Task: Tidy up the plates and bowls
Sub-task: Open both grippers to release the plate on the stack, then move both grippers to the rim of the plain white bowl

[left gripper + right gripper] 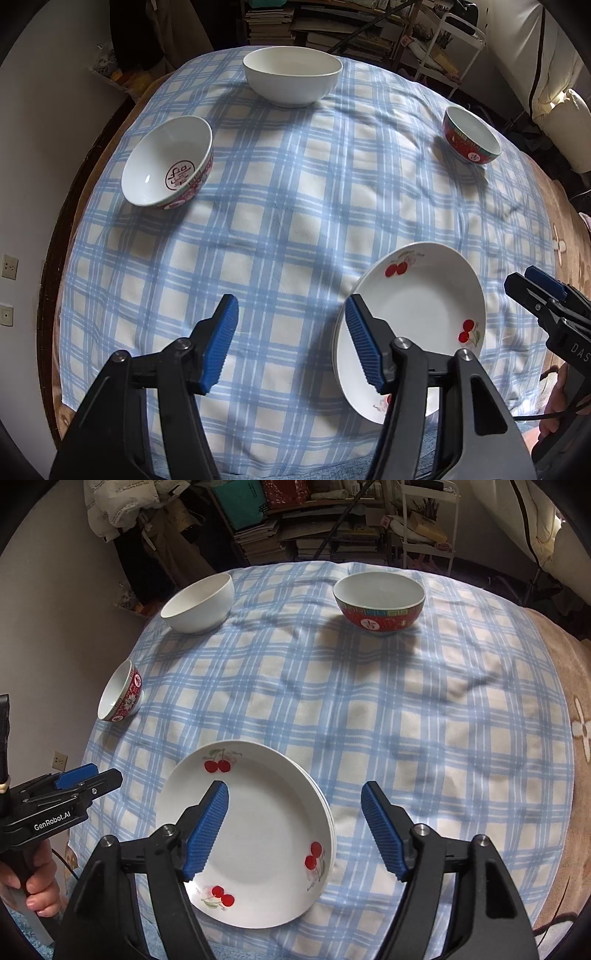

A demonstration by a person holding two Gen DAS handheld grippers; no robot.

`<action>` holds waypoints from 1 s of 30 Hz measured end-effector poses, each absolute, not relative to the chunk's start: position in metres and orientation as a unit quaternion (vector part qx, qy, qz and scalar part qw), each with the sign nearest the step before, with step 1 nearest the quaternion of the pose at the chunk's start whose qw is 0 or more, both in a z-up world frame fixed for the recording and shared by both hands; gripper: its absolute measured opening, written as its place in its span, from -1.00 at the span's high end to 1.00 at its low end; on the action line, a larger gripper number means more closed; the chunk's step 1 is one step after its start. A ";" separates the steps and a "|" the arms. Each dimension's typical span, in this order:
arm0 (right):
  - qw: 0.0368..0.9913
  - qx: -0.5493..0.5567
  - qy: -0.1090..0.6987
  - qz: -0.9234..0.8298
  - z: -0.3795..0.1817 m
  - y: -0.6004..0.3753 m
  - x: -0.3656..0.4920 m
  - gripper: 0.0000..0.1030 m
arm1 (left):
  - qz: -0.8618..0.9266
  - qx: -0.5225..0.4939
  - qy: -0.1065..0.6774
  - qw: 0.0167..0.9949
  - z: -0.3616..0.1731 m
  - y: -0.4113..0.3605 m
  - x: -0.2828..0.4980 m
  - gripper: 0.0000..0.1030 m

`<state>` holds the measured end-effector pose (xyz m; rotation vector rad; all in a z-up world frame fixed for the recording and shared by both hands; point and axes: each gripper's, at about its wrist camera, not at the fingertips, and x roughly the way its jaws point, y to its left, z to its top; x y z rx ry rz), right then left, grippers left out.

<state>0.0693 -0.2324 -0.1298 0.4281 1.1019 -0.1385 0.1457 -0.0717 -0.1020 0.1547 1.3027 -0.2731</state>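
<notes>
Both fisheye views look steeply down from close above the blue-and-white checked cloth covering the tabletop (295,206), facing the cluttered bookshelves behind it. The left wrist view sits left of the white cherry-printed plates (424,310); the right wrist view hangs nearly over them (258,834). Both share the plates and the plain white ceramic bowl (291,75) (199,603).

Each tool is black plastic with ribbed blue pads (364,347), silver screws; the left tool (70,794) reads "GenRobot.AI".
</notes>
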 end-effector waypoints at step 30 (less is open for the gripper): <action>0.846 0.182 0.499 -0.040 -0.124 -0.253 0.326 -1.00 | -0.096 0.052 0.567 0.816 -0.102 -0.056 0.391 -0.63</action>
